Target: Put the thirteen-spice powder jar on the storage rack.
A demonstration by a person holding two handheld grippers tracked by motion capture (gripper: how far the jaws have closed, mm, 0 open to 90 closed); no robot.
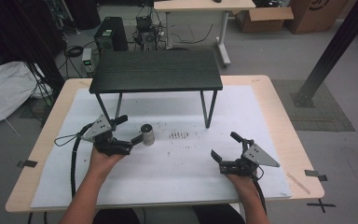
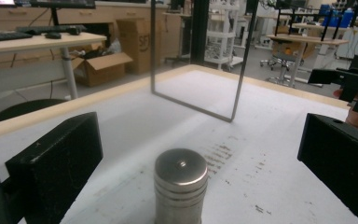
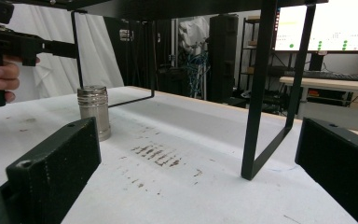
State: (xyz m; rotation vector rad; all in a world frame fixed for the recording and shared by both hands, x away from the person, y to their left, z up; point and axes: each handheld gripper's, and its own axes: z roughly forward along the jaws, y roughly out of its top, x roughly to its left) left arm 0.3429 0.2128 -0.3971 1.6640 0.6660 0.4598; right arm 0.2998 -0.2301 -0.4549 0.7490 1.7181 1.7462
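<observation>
Item: metal cylinder [image 1: 147, 134], upright on the white-covered surface [image 1: 182, 177], just in front of the black shelf stand [image 1: 156, 70] and beside a patch of dark marks [image 1: 178, 135]. Your left tool [image 1: 129, 129] is wide open, jaws either side of the cylinder and not touching it; it holds nothing. Your right tool [image 1: 225, 146] is also wide open and empty, well apart toward the surface's right. Step in hand, as judged: approach before grasp. Next move calls for you to ease the left tool forward, centre the cylinder, then close evenly so it does not tip.
</observation>
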